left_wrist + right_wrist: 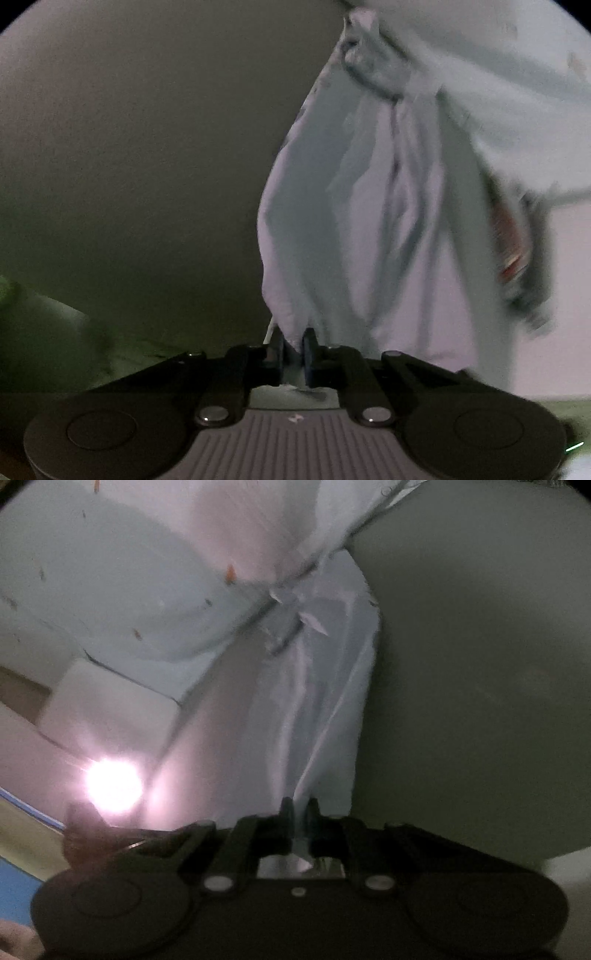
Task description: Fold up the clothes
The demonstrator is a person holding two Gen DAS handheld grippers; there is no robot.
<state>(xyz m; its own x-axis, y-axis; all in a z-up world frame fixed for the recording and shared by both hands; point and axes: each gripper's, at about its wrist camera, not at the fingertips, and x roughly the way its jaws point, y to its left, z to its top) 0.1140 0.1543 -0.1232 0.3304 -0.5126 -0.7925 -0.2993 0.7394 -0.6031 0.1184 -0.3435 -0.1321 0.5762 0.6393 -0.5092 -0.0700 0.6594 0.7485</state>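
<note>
A pale blue-white garment [369,206] hangs in long folds and fills the right half of the left wrist view. My left gripper [293,341] is shut on a corner of its cloth, pinched between the two dark pads. In the right wrist view the same pale garment [295,701] stretches up from my right gripper [298,808], which is shut on a bunched fold of it. Small orange flecks dot the cloth at upper left there. Both pictures are blurred.
A plain grey surface [129,166] fills the left of the left wrist view and a grey surface [480,664] the right of the right wrist view. A bright glare [112,784] shines at lower left. A blue and tan edge [22,834] lies beyond.
</note>
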